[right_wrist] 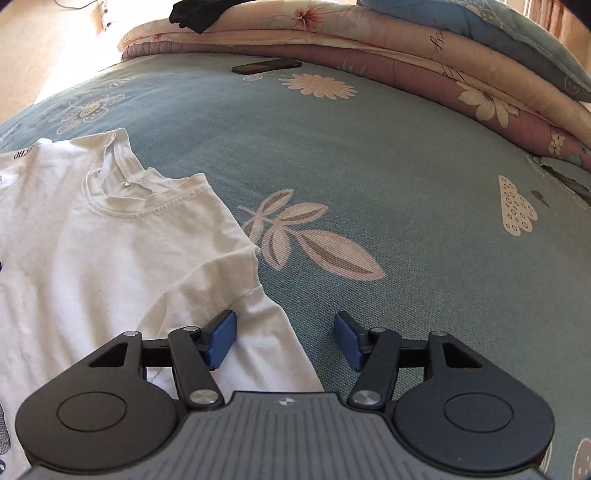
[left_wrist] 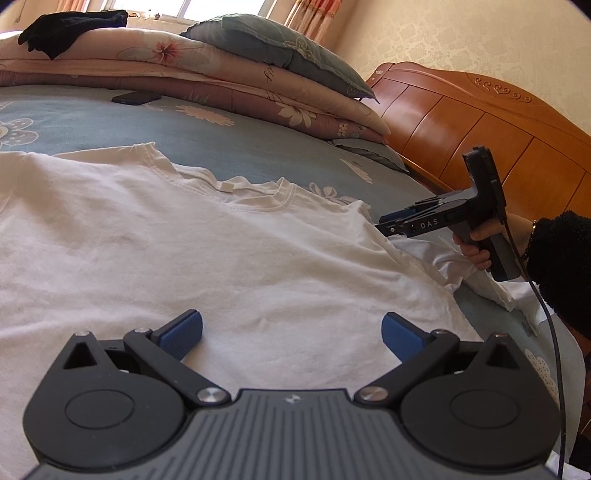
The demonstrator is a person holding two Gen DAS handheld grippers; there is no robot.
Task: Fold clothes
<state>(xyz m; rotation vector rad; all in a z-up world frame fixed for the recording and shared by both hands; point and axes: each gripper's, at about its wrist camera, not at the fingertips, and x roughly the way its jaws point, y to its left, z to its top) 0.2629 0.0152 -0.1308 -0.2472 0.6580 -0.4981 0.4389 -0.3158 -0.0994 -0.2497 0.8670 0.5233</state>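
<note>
A white T-shirt (left_wrist: 184, 243) lies spread on the blue floral bedsheet (left_wrist: 229, 144), collar toward the pillows. My left gripper (left_wrist: 291, 332) is open and empty, low over the shirt's body. My right gripper (right_wrist: 284, 338) is open and empty, low over the shirt's sleeve (right_wrist: 258, 332) at its right edge, straddling the sleeve hem and the sheet. In the left wrist view the right gripper (left_wrist: 391, 227) shows at the shirt's right shoulder, held by a hand. The shirt (right_wrist: 92, 240) fills the left of the right wrist view, collar (right_wrist: 125, 184) up.
Folded quilts (left_wrist: 221, 74) and a grey pillow (left_wrist: 280, 44) are stacked along the far side. A black garment (left_wrist: 70, 29) lies on the quilts. A dark phone (left_wrist: 136, 98) lies on the sheet. A wooden headboard (left_wrist: 480, 129) stands at the right.
</note>
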